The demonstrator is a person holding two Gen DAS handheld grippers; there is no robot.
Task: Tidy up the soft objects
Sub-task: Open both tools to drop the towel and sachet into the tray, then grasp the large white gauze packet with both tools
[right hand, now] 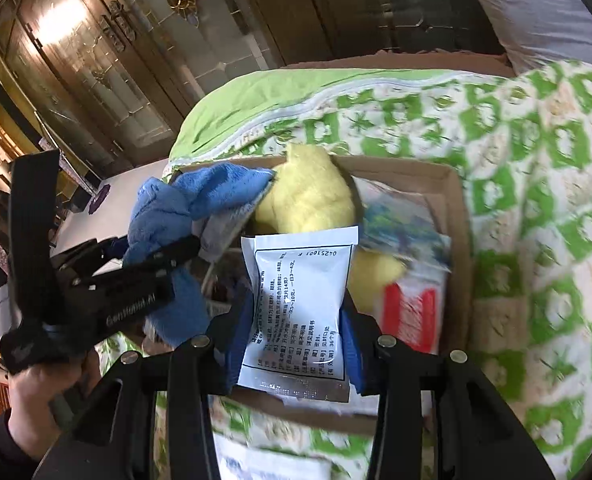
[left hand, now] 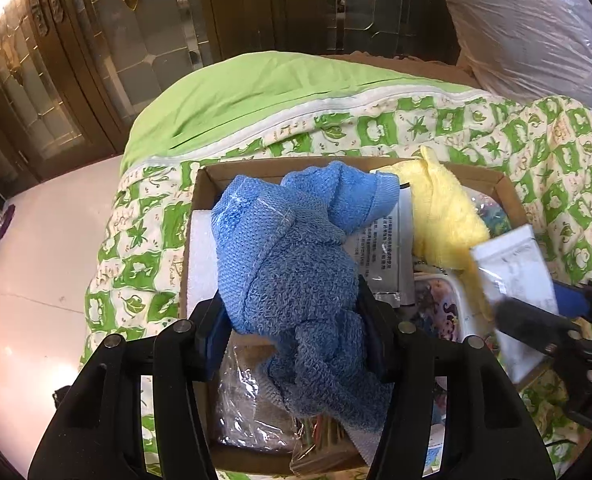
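Observation:
My left gripper [left hand: 291,320] is shut on a blue towel [left hand: 296,256] and holds it bunched above an open cardboard box [left hand: 199,188] on the bed. The towel also shows in the right wrist view [right hand: 183,216], with the left gripper [right hand: 151,276] around it. My right gripper [right hand: 296,336] is shut on a white printed sachet [right hand: 300,312], held over the box [right hand: 456,216]. The sachet and right gripper appear at the right of the left wrist view [left hand: 516,280]. A yellow cloth [left hand: 440,220] lies in the box, also visible behind the sachet [right hand: 308,196].
The box holds a foam sheet [left hand: 199,256], another sachet [left hand: 380,256], clear plastic bags [left hand: 243,412] and a red and white pack [right hand: 412,316]. A green patterned quilt [left hand: 536,152] covers the bed. A plastic-wrapped bundle [left hand: 528,28] lies behind. White floor [left hand: 35,280] lies left.

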